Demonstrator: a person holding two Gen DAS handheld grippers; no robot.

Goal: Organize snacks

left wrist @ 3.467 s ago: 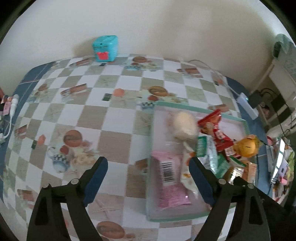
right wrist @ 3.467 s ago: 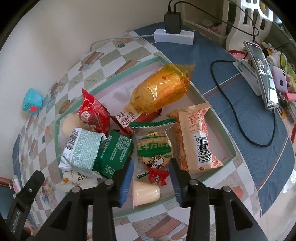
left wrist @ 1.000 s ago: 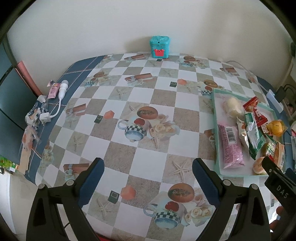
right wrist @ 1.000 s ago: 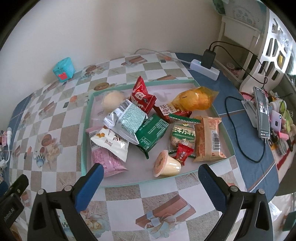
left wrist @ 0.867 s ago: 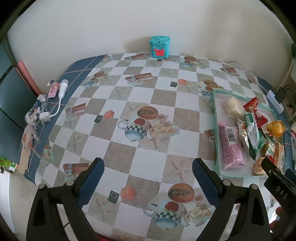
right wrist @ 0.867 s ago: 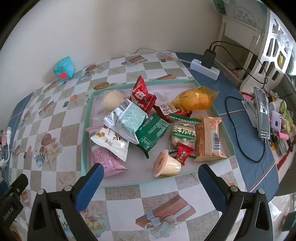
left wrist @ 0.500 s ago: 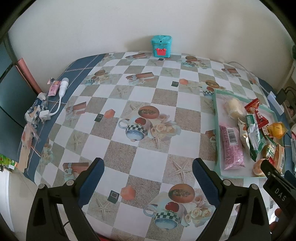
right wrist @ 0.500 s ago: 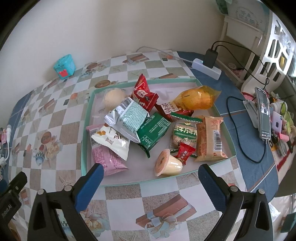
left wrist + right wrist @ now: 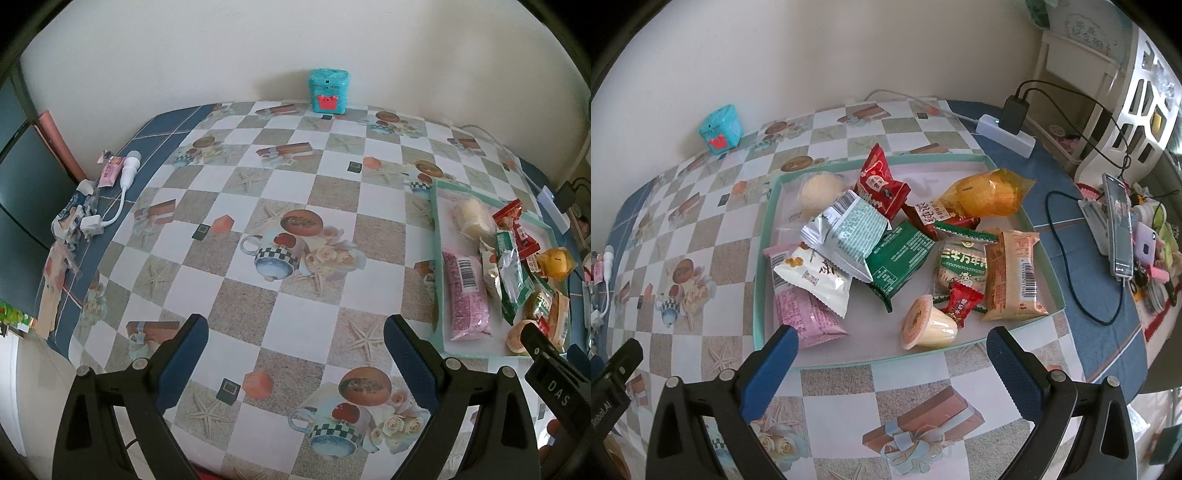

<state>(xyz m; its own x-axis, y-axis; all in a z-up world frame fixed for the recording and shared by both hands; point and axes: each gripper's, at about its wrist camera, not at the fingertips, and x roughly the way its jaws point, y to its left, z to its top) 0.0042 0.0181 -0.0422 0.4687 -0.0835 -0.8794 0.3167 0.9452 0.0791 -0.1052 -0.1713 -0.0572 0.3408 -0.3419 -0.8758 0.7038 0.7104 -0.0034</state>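
Note:
A shallow tray with a mint-green rim point(image 9: 764, 236) point(image 9: 436, 229) holds several snacks: a pink packet point(image 9: 801, 310) point(image 9: 467, 295), a white-and-teal packet point(image 9: 849, 236), a dark green packet point(image 9: 901, 258), a red packet point(image 9: 881, 186), an orange bag point(image 9: 990, 192), a tan bar point(image 9: 1012, 277), a jelly cup point(image 9: 929, 328) and a pale round bun point(image 9: 820, 192). My right gripper point(image 9: 890, 354) hangs open just in front of the tray's near edge, holding nothing. My left gripper point(image 9: 295, 343) is open over the bare checkered tablecloth, left of the tray.
A teal box point(image 9: 328, 90) point(image 9: 721, 128) stands against the far wall. A white plug and cable point(image 9: 110, 206) lie at the table's left edge. A power strip with charger point(image 9: 1008, 129), cables and a phone on a stand point(image 9: 1119, 229) sit right of the tray.
Over the last second almost nothing moved. Since 3.5 s ago both grippers have drawn back and up from the tray, and the right one has opened wide.

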